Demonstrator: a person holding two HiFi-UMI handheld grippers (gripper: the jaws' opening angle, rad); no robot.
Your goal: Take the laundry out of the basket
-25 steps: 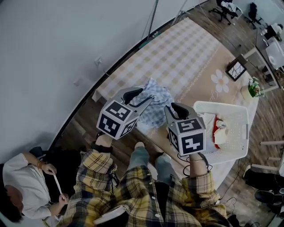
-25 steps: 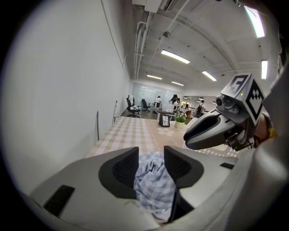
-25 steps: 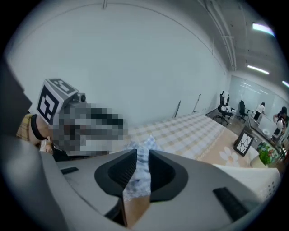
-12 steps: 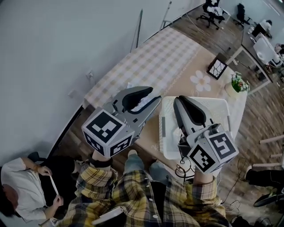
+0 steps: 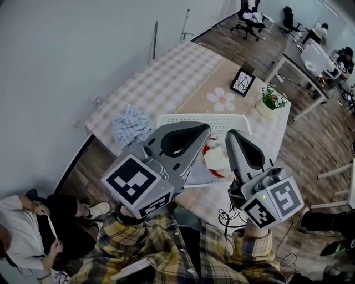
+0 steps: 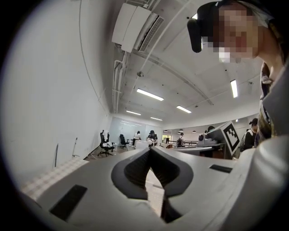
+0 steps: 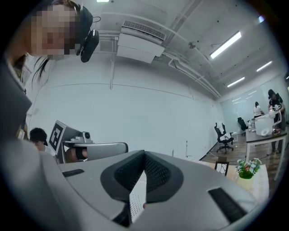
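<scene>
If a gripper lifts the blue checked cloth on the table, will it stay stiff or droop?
Probably it hangs limp: the blue checked cloth lies crumpled in folds on the table. It looks thin, so likely light. Pushed, it may bunch up, not slide.

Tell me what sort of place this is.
Probably an open-plan office or lab with a staged home corner: swivel office chairs at the far end, strip lights overhead, and a checked-cloth table holding a laundry basket.
</scene>
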